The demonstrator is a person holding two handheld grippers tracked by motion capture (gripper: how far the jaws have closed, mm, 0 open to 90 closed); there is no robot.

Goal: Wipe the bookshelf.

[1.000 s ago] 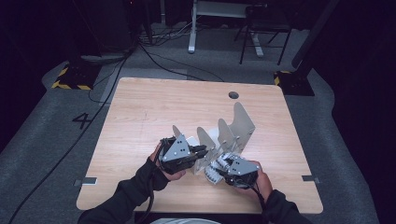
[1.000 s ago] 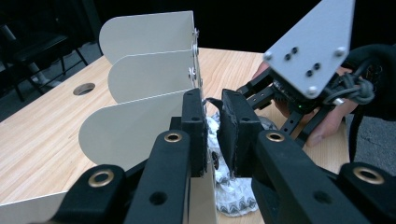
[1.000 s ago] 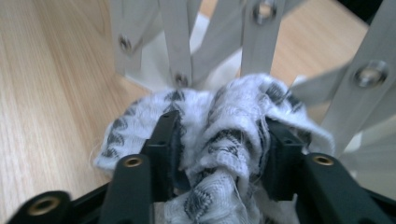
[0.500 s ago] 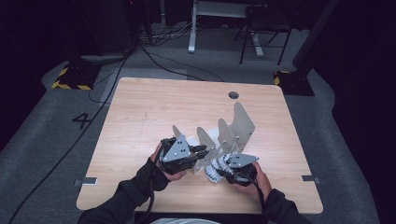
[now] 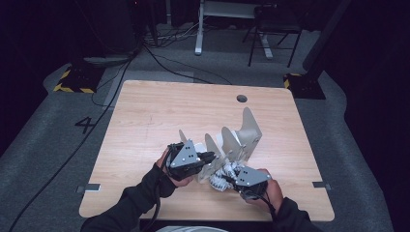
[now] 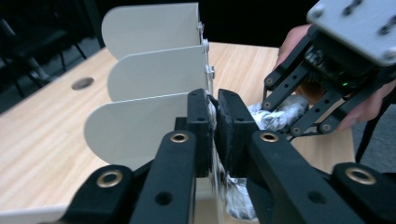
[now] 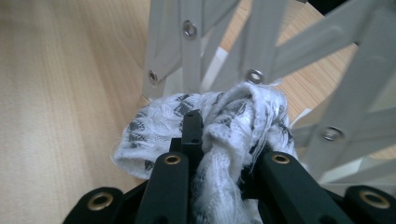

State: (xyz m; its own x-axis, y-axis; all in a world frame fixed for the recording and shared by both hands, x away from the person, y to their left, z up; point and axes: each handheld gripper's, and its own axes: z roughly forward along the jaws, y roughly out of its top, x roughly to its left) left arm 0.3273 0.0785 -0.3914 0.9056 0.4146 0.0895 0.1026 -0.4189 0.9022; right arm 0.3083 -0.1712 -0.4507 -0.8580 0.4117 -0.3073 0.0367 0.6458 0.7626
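My right gripper (image 5: 227, 179) has just been closing its jaws, and now they are squeezed tight on a soft white cloth with dark grey checks (image 7: 219, 121), which bunches up between them. My left gripper (image 5: 209, 158) has its jaws pressed shut on the thin edge of the nearest panel of a pale grey metal folding rack with rounded upright plates (image 6: 154, 84), and it holds the rack steady. Now from biggest to smallest. The big light wooden table (image 5: 159, 116) has a small round hole (image 5: 241, 98) near its far edge. The rack stands near the middle of the table, a bit to my side, with its plates lined up one behind the other and its crossed bars joined by little silver rivets (image 7: 189, 28). The cloth lies crumpled on the table, right against the foot of the rack on its right side, just under the crossed bars. A second ago the right jaws stood wider around the cloth; now they have bitten down, and the right hand sits a little higher. I think that means the cloth is caught well and ready to be lifted. Next I would raise it and lay it on the rack, taking care it does not snag on the bars.
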